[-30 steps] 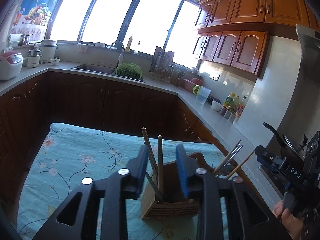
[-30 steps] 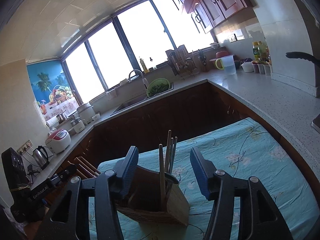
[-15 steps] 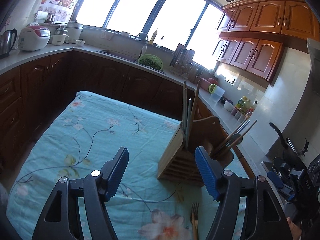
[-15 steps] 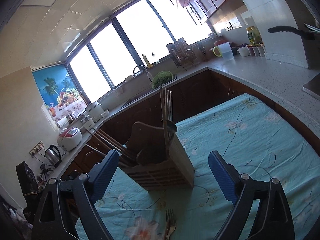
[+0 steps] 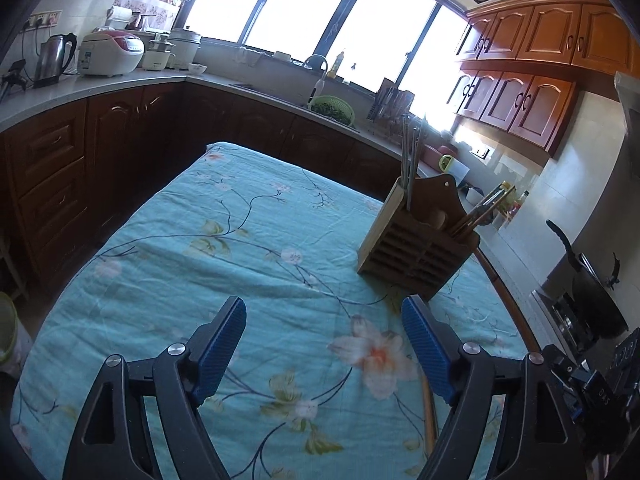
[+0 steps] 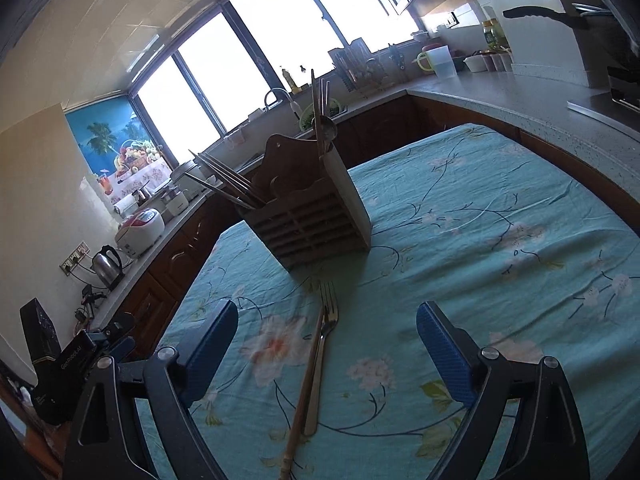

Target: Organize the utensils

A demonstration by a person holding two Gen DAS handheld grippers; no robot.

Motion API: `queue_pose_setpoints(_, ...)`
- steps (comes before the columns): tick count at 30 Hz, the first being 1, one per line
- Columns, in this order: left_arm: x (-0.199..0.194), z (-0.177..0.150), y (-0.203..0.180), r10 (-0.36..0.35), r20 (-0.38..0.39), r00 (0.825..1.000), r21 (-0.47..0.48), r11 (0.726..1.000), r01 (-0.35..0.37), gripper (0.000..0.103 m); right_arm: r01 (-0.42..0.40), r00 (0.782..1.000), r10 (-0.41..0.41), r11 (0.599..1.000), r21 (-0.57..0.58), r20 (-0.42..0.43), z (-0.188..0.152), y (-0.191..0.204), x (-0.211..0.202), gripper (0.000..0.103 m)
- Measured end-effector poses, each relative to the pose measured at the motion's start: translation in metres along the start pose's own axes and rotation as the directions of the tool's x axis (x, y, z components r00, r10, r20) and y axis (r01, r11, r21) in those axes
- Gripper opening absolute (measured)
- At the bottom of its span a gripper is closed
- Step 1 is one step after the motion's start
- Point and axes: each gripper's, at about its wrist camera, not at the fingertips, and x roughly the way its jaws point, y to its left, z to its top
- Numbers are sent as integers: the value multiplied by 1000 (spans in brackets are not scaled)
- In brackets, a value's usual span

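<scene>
Stock count, as I read it from both wrist cameras.

Already stowed: a wooden holder [image 6: 310, 216] stands upright on the flowered cloth [image 6: 500, 216], ahead of my right fingers and a little to their left. One end compartment carries a bundle of chopsticks [image 6: 224, 184] that lean outward. The opposite end carries several upright sticks [image 6: 320, 100] and what looks like a spoon [image 6: 330, 130]. I cannot tell what, if anything, sits in the middle compartments.

Still loose: one metal fork [image 6: 322, 356] lies flat on the cloth, tines toward the holder. It is between my right fingers but nearer the left one. One wooden chopstick [image 6: 304, 392] lies touching it along its left side and runs back toward the camera. I count these two as the items left to stow; the wrist views cover only part of the cloth, so more may lie outside them.

Right gripper [image 6: 326, 348]: fingers spread wide, holding nothing, poised above the fork and chopstick, not touching either.

Left gripper [image 5: 324, 348]: fingers likewise spread wide and empty, over bare cloth. In its view the holder [image 5: 416, 248] is ahead and to the right of the fingers, well apart. A strip of the loose chopstick [image 5: 429, 412] shows just inside its right finger.

Judgement: most of the sorting looks done. The remainder is to pick up the fork and the chopstick, probably one at a time since they lie pressed together, and drop each into its matching compartment.
</scene>
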Motion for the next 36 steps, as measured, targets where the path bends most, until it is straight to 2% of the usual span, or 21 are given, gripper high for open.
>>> queue_pose_setpoints(6,-30,-21,2,16,-8,1000,20,1000,-16,80,54,995,-47,995,-89,85,-24,14,-36,94)
queue_pose_setpoints(9,-50,-25,-4,9,25,1000,54,998,-11,80,75,989,-53,984,-162,136,-28,27,-53,94)
queue_pose_setpoints(11,-67,-27,-7,11,69,998,87,996,-17,84,82,981,-43,975,-206,188,-30,36,-68,101)
queue_pose_setpoints(16,-112,-40,-18,23,188,982,157,986,-53,95,107,947,-20,960,-257,321,-35,51,-103,103)
queue_pose_setpoints(19,-131,-55,-22,33,256,966,196,977,-85,102,135,912,-14,954,-266,410,-40,53,-119,103)
queue_pose_setpoints(21,-138,-69,-25,55,293,954,219,968,-124,102,169,889,-32,950,-262,457,-47,52,-124,103)
queue_pose_setpoints(25,-139,-93,-25,87,326,941,242,955,-172,102,207,878,-73,949,-237,473,-62,40,-122,103)
queue_pose_setpoints(29,-131,-109,-26,108,312,944,245,951,-190,102,223,880,-93,947,-232,466,-79,30,-121,103)
queue_pose_setpoints(36,-121,-112,-30,130,306,943,262,941,-215,102,262,885,-114,923,-283,451,-97,30,-113,103)
